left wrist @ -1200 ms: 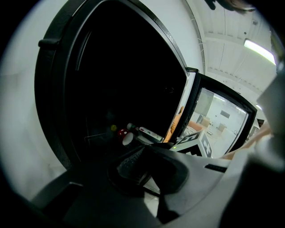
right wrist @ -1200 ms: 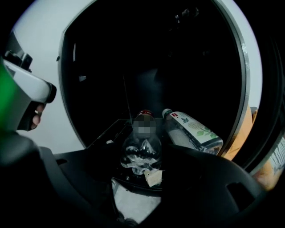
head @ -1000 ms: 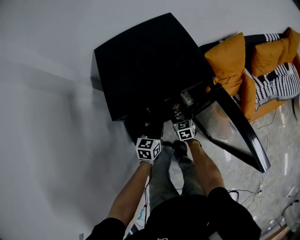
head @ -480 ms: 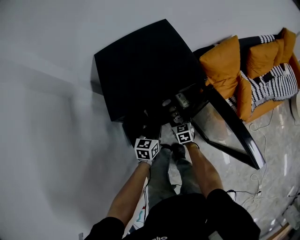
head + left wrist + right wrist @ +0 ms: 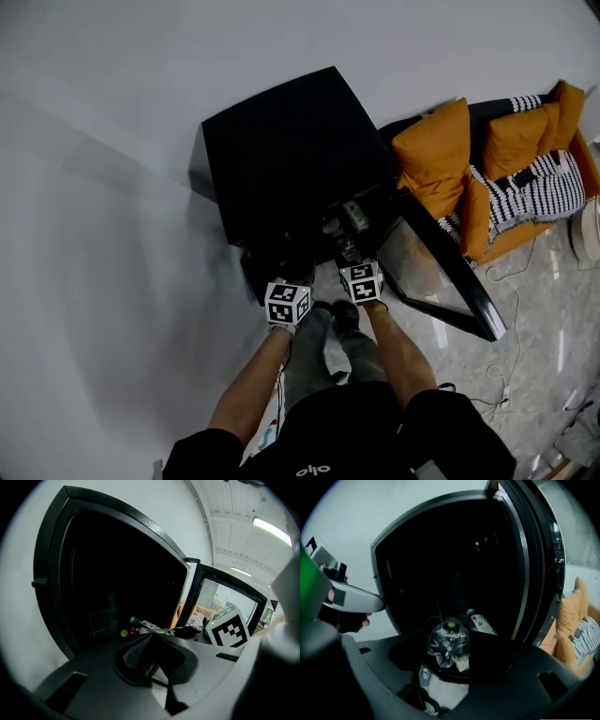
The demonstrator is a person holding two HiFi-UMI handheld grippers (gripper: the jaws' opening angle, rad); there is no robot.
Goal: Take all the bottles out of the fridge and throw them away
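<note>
Right gripper [image 5: 450, 654] drawn back and up from fridge [image 5: 291, 159], clamped on clear bottle [image 5: 447, 641]; left gripper [image 5: 151, 641] closed, empty, also lifted; second bottle [image 5: 482, 622] lies inside fridge; disposal likely next.

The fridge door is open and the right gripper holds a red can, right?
Not a can: the right gripper holds a clear plastic bottle, as the right gripper view shows. The fridge door is indeed open.
</note>
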